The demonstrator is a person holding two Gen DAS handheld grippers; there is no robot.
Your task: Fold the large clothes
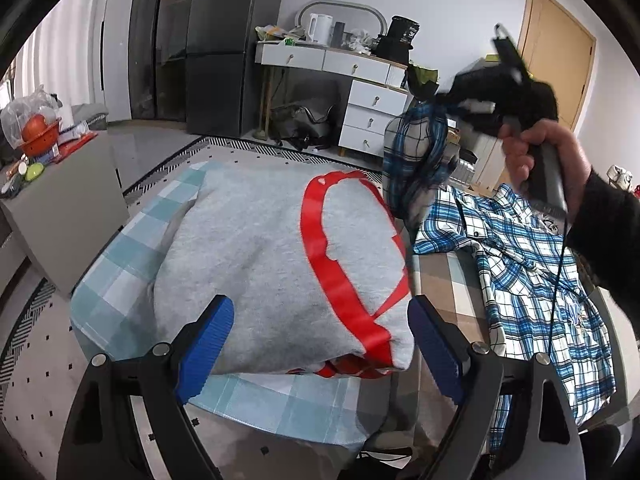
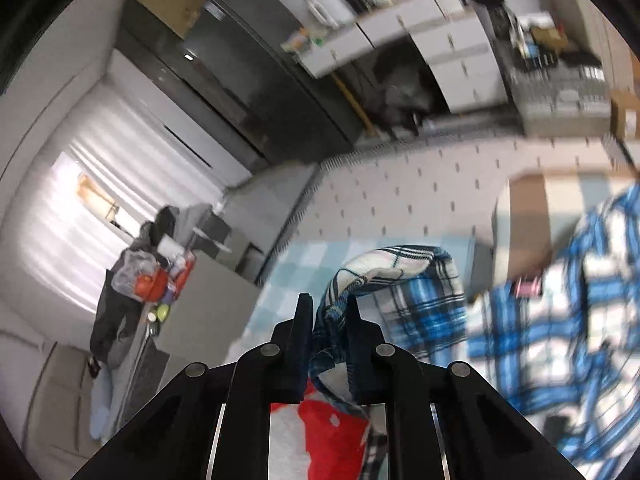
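Observation:
A folded grey sweatshirt with red print (image 1: 280, 256) lies on the checked table cover (image 1: 120, 264). My left gripper (image 1: 320, 344) is open and empty, its blue pads either side of the sweatshirt's near edge. A blue plaid shirt (image 1: 532, 276) lies spread on the right. My right gripper (image 2: 329, 308) is shut on a bunched part of the plaid shirt (image 2: 400, 276) and holds it raised above the table; in the left wrist view that lifted cloth (image 1: 416, 160) hangs from the right gripper (image 1: 436, 100).
A grey cabinet (image 1: 64, 208) with a red bowl and bags stands at the left. A white dresser (image 1: 360, 92) and a dark fridge (image 1: 200, 48) stand at the back. A patterned rug (image 1: 36, 364) covers the floor.

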